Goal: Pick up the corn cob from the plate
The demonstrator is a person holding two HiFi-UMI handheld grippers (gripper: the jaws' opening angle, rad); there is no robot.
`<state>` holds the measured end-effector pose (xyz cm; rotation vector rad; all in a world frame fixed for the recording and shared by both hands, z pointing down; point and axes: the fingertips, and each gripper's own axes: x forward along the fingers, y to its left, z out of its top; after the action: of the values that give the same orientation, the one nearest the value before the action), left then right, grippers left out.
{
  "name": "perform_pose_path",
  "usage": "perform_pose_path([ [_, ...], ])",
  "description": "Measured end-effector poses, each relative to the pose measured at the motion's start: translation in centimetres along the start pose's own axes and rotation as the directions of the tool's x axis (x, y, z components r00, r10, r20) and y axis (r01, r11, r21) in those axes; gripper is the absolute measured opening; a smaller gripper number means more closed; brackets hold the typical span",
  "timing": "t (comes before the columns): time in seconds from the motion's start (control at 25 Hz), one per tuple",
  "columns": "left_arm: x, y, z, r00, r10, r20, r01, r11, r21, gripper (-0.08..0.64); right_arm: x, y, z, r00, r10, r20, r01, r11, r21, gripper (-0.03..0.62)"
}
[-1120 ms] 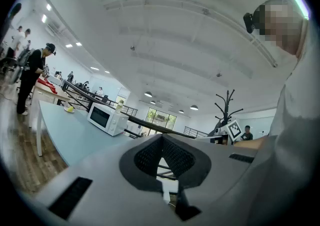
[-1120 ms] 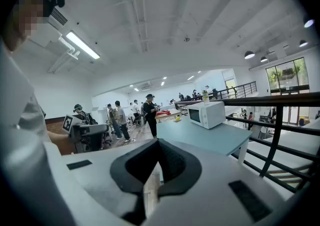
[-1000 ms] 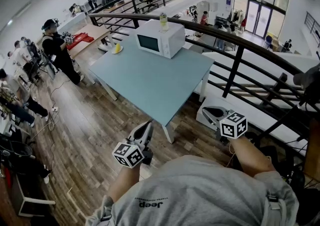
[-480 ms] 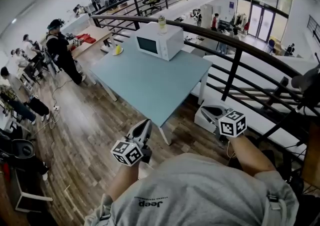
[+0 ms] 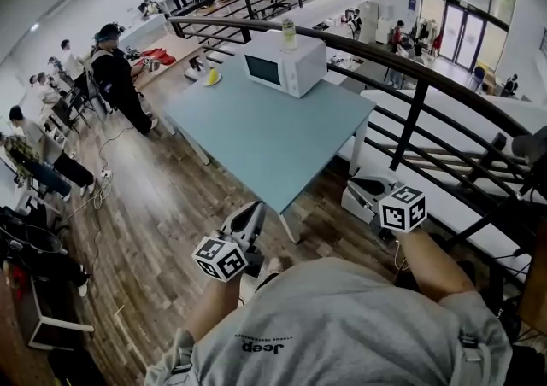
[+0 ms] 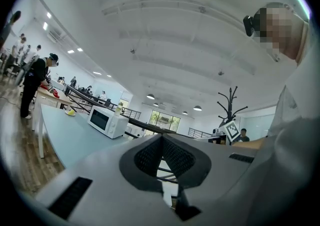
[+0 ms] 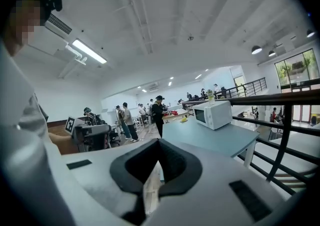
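Note:
The yellow corn cob (image 5: 211, 77) lies on a small plate at the far left corner of the pale blue table (image 5: 273, 149). It shows as a small yellow spot in the left gripper view (image 6: 70, 112) and in the right gripper view (image 7: 184, 118). My left gripper (image 5: 252, 208) hovers over the floor just short of the table's near corner, jaws shut and empty (image 6: 161, 140). My right gripper (image 5: 357, 188) is held off the table's near right side, also shut with nothing in it (image 7: 160, 145). Both are far from the corn.
A white microwave (image 5: 286, 68) with a bottle (image 5: 289, 34) on top stands at the table's far end. A black railing (image 5: 410, 68) runs along the right side. A person in black (image 5: 115, 77) stands by the far left corner; several others are further left.
The left gripper has edged slightly toward the table; the right one has stayed put. The head view has swung a little, so the table sits further right in the picture.

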<state>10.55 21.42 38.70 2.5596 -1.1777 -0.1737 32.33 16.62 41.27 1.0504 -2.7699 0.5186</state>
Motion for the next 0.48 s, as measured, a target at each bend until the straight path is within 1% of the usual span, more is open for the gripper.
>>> perform_pose_path([
  [0.12, 1.6, 2.0, 0.1, 1.000, -0.010, -0.003, 0.010, 1.000, -0.017, 0.017, 1.9, -0.9, 0.1, 1.000, 0.009, -0.008, -0.009, 1.000, -0.004, 0.015],
  [0.28, 4.1, 5.6, 0.6, 0.998, -0.056, -0.018, 0.056, 0.998, -0.024, 0.017, 5.3, -2.7, 1.0, 1.000, -0.018, -0.003, 0.018, 1.000, 0.005, 0.015],
  [0.36, 5.0, 8.0, 1.3, 0.996, -0.082, -0.022, 0.082, 0.996, -0.018, 0.017, 7.3, -3.5, 1.8, 0.999, -0.040, 0.010, 0.040, 0.999, 0.007, 0.015],
  [0.48, 7.2, 13.2, 3.1, 0.994, -0.112, -0.022, 0.111, 0.994, -0.015, 0.017, 11.7, -5.3, 3.7, 0.996, -0.076, 0.036, 0.075, 0.997, 0.014, 0.015],
])
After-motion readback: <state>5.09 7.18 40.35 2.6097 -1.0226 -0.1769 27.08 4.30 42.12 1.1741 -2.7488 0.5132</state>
